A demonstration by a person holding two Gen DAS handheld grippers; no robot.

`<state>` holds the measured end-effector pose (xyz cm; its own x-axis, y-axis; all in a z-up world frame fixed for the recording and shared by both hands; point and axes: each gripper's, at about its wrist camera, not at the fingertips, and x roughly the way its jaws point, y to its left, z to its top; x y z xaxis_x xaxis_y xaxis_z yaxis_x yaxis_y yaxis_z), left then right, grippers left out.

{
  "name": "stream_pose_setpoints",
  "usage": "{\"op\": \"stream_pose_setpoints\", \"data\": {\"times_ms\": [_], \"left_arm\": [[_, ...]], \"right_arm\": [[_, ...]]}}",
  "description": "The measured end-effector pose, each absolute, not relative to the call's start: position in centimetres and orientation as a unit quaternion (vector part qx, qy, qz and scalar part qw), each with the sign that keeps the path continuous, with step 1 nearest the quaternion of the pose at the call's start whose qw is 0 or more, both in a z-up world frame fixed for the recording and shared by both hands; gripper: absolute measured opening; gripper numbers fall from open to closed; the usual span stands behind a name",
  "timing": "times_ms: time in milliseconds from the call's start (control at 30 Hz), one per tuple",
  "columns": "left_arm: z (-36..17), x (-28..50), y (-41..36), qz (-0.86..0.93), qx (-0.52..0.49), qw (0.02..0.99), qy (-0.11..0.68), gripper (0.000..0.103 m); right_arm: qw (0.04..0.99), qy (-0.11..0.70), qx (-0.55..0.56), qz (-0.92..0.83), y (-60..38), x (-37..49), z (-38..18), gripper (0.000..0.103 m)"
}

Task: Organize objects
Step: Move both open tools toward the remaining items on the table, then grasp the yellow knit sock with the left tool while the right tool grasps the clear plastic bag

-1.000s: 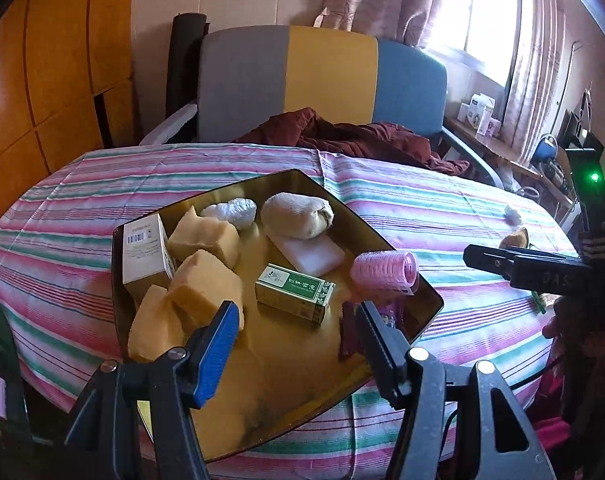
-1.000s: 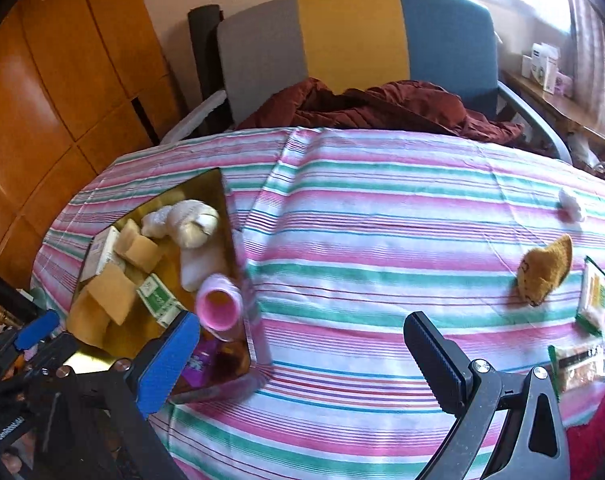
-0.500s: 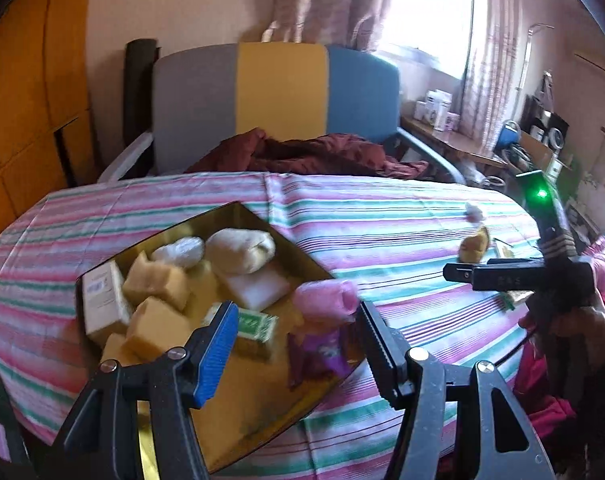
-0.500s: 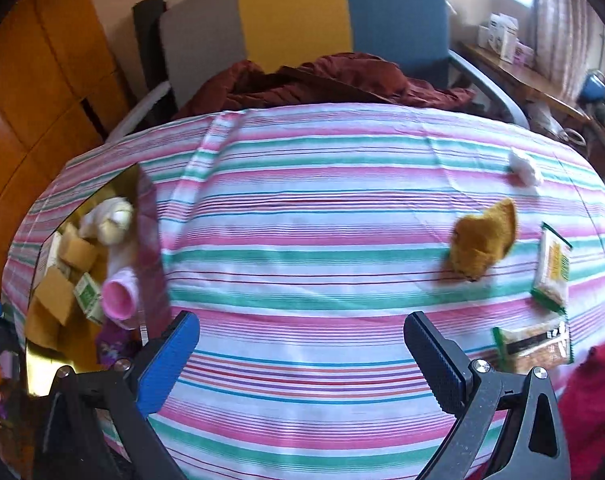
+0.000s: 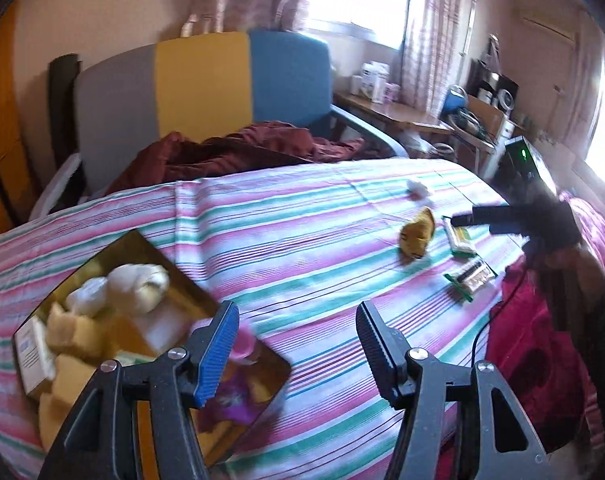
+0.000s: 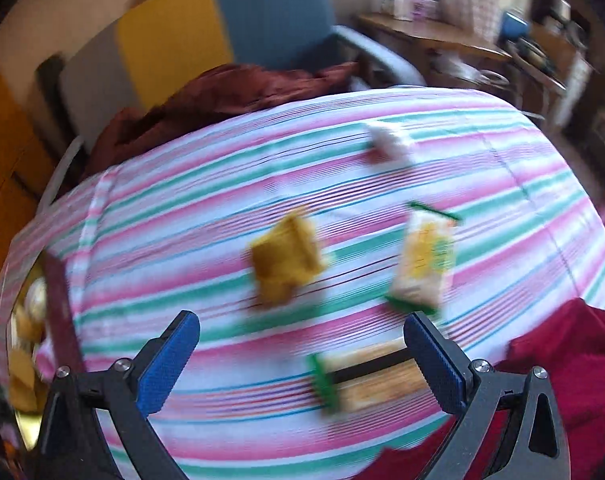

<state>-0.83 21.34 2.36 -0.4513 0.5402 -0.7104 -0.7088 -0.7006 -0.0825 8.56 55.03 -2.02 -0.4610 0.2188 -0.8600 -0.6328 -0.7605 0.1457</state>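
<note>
A gold tray at the left of the striped table holds yellow sponges, a white bundle, a white box and a pink roller. My left gripper hangs open over the tray's right corner, nothing between its fingers. To the right lie a brown plush, two snack packets and a small white thing. My right gripper stands wide open above the nearer packet, with the plush and the other packet beyond. This view is blurred.
A chair with a grey, yellow and blue back stands behind the table, a maroon cloth heaped on its seat. A cluttered desk is at the back right. A person's red clothing borders the table's right edge.
Both views have swung right: the tray has slid to the left edge, and the plush and packets have come under the right gripper. Both grippers' jaws stand as before.
</note>
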Motion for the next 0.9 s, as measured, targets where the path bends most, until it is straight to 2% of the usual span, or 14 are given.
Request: {"op": "stream_pose_setpoints", "data": {"times_ms": [133,267,467,733,800,833,900], "left_arm": [[1.4,-1.0,23.9,0.829,-0.385,0.387,0.123,0.062],[0.2,-1.3,26.4,0.813,-0.402,0.4,0.132,0.062],[-1.6,-2.3,29.1,0.796,-0.425,0.408,0.14,0.062],[-3.4,-3.8,31.1,0.781,-0.455,0.404,0.142,0.062],[-3.7,-4.0,31.5,0.777,-0.461,0.405,0.141,0.062],[-3.8,-4.1,31.7,0.776,-0.462,0.405,0.141,0.062],[-3.8,-4.2,31.9,0.776,-0.462,0.406,0.141,0.062]], "right_arm": [[0.285,0.231,-0.439,0.82,59.4,8.4,-1.9,0.101],[0.298,0.215,-0.441,0.819,63.0,6.3,-2.5,0.086],[0.314,0.202,-0.453,0.81,68.5,1.2,-5.1,0.081],[0.327,0.186,-0.476,0.795,72.9,-4.9,-8.8,0.079],[0.324,0.187,-0.492,0.786,73.5,-5.7,-9.7,0.064],[0.325,0.187,-0.495,0.784,73.7,-5.7,-9.8,0.047],[0.322,0.187,-0.486,0.79,73.6,-5.2,-9.3,0.034]]}}
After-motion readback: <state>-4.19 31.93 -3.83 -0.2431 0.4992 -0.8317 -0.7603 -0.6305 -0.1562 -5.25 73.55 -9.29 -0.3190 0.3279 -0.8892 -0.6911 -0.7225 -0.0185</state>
